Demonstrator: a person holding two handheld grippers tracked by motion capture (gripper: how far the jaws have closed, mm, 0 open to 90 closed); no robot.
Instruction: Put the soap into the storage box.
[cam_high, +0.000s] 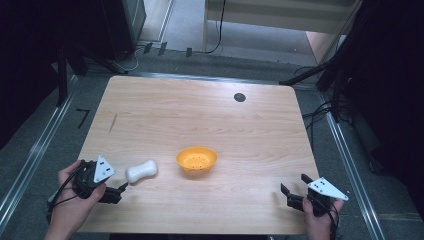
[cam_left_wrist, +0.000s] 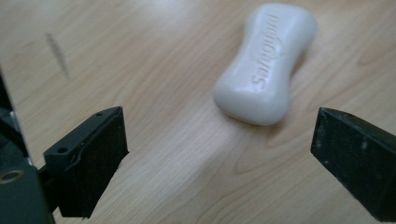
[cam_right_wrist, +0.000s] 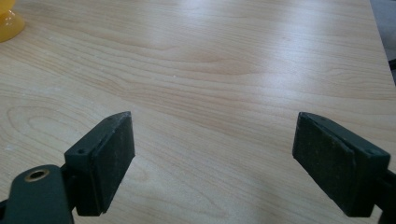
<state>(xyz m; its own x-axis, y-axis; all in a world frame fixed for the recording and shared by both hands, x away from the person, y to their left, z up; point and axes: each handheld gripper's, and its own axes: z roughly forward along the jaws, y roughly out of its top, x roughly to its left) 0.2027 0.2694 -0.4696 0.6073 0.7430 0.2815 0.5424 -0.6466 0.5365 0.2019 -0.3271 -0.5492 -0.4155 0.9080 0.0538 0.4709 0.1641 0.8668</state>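
A white bar of soap (cam_left_wrist: 265, 63) lies flat on the table (cam_high: 200, 115), just left of a small orange bowl (cam_high: 196, 159). The left gripper (cam_high: 121, 189) sits just short of it, fingers (cam_left_wrist: 88, 165) spread wide and empty. The right gripper (cam_high: 295, 189) rests apart, equally wide, holding nothing. The bar looks hard, light and slick; its narrow waist seems the surest place to pinch.
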